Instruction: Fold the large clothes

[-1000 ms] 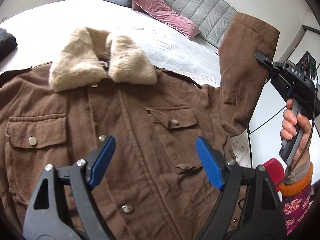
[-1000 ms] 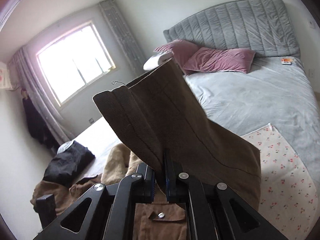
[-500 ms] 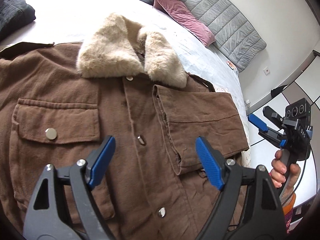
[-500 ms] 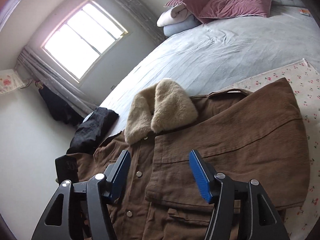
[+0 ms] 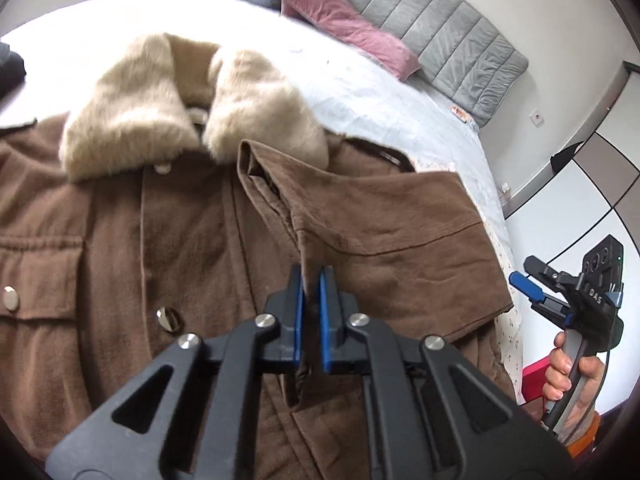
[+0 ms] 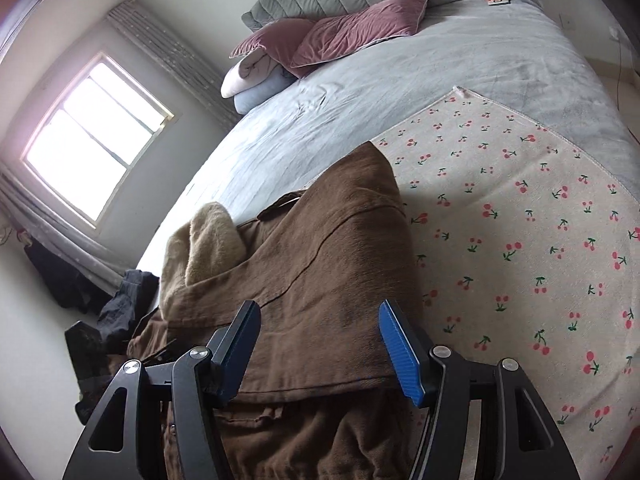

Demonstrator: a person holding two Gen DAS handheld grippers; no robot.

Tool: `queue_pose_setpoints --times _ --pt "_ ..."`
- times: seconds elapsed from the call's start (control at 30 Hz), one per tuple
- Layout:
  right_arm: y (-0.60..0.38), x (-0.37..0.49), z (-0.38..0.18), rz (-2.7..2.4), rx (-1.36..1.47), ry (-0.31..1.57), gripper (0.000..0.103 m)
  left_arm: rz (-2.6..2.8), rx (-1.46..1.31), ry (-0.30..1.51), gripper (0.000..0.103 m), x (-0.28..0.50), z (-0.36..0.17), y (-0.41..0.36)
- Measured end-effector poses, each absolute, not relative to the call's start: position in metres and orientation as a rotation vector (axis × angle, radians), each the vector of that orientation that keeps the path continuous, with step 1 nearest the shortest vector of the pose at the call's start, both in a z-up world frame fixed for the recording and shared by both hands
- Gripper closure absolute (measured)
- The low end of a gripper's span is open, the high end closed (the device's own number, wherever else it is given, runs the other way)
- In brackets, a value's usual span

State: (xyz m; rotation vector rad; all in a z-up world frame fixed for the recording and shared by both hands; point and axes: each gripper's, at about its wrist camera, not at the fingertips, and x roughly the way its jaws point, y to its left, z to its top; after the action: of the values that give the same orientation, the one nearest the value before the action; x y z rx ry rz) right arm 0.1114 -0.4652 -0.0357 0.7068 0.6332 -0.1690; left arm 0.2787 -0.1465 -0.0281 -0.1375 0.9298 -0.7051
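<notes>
A brown jacket with a cream fur collar lies front up on the bed. Its right sleeve is folded across the chest, cuff toward the button line. My left gripper is shut on the cuff edge of that sleeve, with brown cloth pinched between the blue pads. My right gripper is held by a hand off the bed's right side. In the right wrist view this gripper stands open just above the folded sleeve, with nothing between its pads. The collar shows to the left.
The jacket rests partly on a cherry-print mat over a pale sheet. Pink pillows and folded linens lie by the grey headboard. Dark clothes sit at the far side. A red object stands by the bed.
The right gripper let go of the raised sleeve, which now lies folded across the chest, and dropped lower beside the bed. The left gripper moved in and closed on the cuff edge.
</notes>
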Motion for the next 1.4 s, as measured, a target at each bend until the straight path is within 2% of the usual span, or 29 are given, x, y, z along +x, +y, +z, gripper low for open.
queue_pose_setpoints --times 0.1,0.23,0.33,0.37,0.43,0.47,0.57,0.73,0.77,0.8,0.83,0.9,1.13,1.37,1.4 --pt "-0.469 0.111 -0.039 -0.203 0.698 0.624 0.04 -0.58 -0.056 0.848 0.094 0.279 -0.015 -0.137" --pt "-0.473 0.116 -0.051 -0.231 0.72 0.651 0.04 -0.452 0.089 0.908 0.089 0.29 -0.031 -0.135" --pt "-0.475 0.122 -0.064 -0.237 0.744 0.677 0.04 -0.447 0.052 0.894 0.087 0.29 -0.03 -0.126" --pt "-0.477 0.122 -0.069 -0.238 0.763 0.685 0.04 -0.475 0.011 0.91 0.084 0.292 -0.03 -0.124" --pt "-0.48 0.122 -0.077 -0.237 0.798 0.693 0.04 -0.54 -0.047 0.981 0.061 0.3 -0.037 -0.123" --pt "-0.48 0.121 -0.079 -0.235 0.806 0.691 0.04 -0.555 -0.061 1.02 0.058 0.304 -0.042 -0.128" --pt "-0.479 0.117 -0.08 -0.231 0.807 0.687 0.04 -0.595 -0.097 1.091 0.058 0.311 -0.053 -0.137" --pt "-0.476 0.117 -0.078 -0.231 0.797 0.693 0.04 -0.492 -0.051 1.121 0.086 0.309 -0.057 -0.145" --pt "-0.475 0.117 -0.078 -0.226 0.796 0.695 0.04 -0.473 -0.044 1.097 0.086 0.306 -0.053 -0.143" --pt "-0.475 0.116 -0.078 -0.222 0.794 0.696 0.04 -0.473 -0.038 1.078 0.082 0.305 -0.049 -0.141" --pt "-0.474 0.116 -0.077 -0.219 0.792 0.697 0.04 -0.482 -0.04 1.071 0.072 0.304 -0.047 -0.138" --pt "-0.473 0.114 -0.078 -0.217 0.794 0.695 0.04 -0.5 -0.063 1.076 0.059 0.307 -0.045 -0.131" --pt "-0.466 0.109 -0.084 -0.192 0.864 0.679 0.04 -0.529 -0.184 1.183 0.059 0.326 -0.058 -0.113" --pt "-0.455 0.108 -0.09 -0.176 0.883 0.681 0.04 -0.49 -0.079 1.175 0.059 0.328 -0.064 -0.127" --pt "-0.455 0.108 -0.09 -0.177 0.884 0.683 0.04 -0.487 -0.05 1.167 0.08 0.327 -0.063 -0.13"
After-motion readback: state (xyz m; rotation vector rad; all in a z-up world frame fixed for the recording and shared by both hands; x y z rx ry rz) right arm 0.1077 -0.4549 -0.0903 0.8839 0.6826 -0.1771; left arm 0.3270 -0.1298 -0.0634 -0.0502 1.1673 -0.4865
